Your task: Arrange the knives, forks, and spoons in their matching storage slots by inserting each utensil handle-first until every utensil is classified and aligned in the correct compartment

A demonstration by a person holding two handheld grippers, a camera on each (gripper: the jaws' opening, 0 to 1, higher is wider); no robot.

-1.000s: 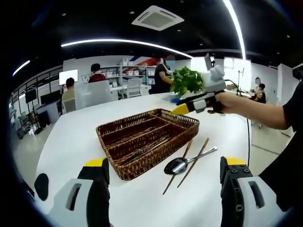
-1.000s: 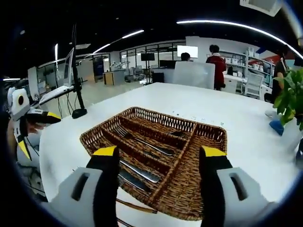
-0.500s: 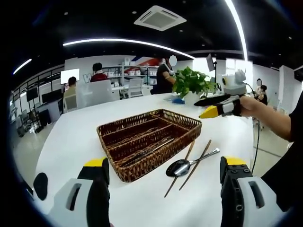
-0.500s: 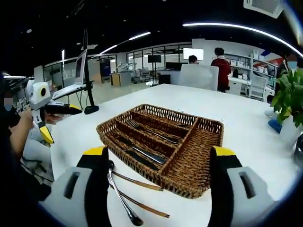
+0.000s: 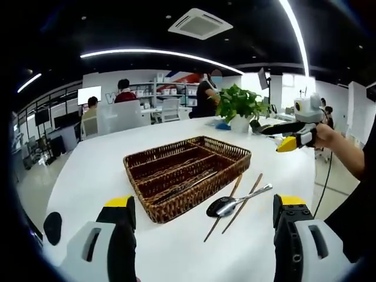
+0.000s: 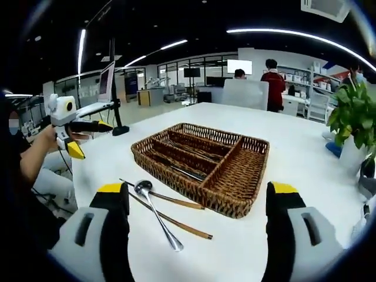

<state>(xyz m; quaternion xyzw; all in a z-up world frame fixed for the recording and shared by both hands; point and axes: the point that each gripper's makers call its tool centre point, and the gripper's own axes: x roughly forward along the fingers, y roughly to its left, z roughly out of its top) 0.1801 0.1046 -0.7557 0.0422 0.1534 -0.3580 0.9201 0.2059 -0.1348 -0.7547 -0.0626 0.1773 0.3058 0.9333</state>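
spoon lies on the table between the open right gripper fingers.

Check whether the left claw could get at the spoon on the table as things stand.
Probably yes. The spoon lies in the open on the white table beside the wicker tray, across two brown chopsticks. The left claw is open and empty, with nothing between it and the spoon.

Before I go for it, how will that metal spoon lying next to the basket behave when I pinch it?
The spoon looks like polished metal, so probably stiff but slippery between the tongs. It lies flat on the smooth white table, so it may skid rather than lift. Its handle crosses the two brown chopsticks, which will likely shift when it moves.
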